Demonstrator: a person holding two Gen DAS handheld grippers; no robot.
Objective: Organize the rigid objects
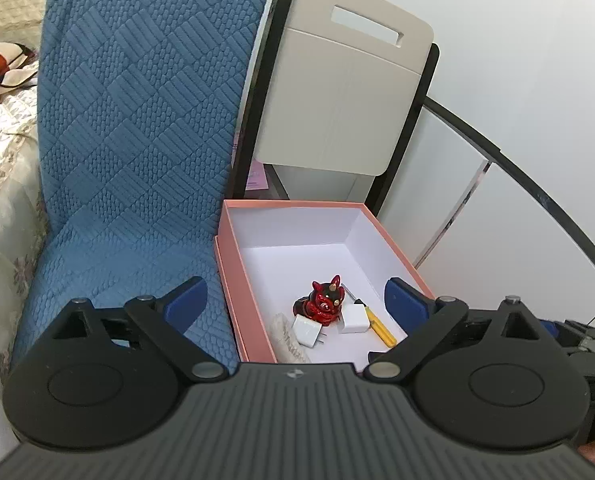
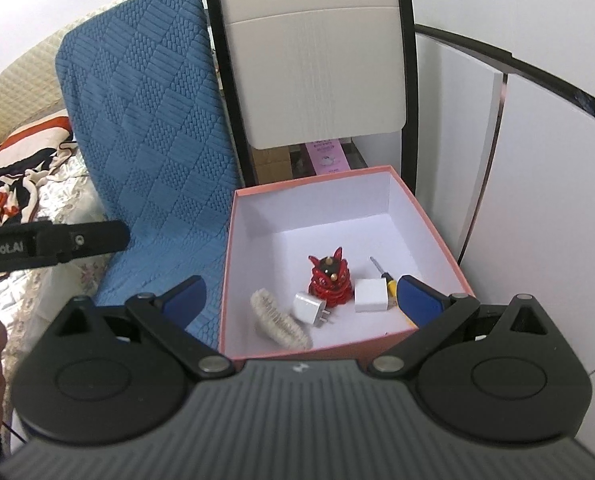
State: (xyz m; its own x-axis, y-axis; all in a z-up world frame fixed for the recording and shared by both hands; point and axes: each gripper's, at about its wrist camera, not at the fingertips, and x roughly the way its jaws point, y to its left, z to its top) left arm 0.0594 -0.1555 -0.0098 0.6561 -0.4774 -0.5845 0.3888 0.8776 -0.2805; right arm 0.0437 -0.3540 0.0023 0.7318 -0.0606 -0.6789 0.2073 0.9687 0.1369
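Left gripper [image 1: 295, 300] and right gripper [image 2: 303, 300], black with blue pads, both gape empty above the pink white-lined cardboard box [image 2: 437, 236]; glossy red figurine [image 2: 331, 282] stands inside

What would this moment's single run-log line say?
left gripper: open, empty | right gripper: open, empty | pink box: red figurine, two white chargers, brush, screwdriver
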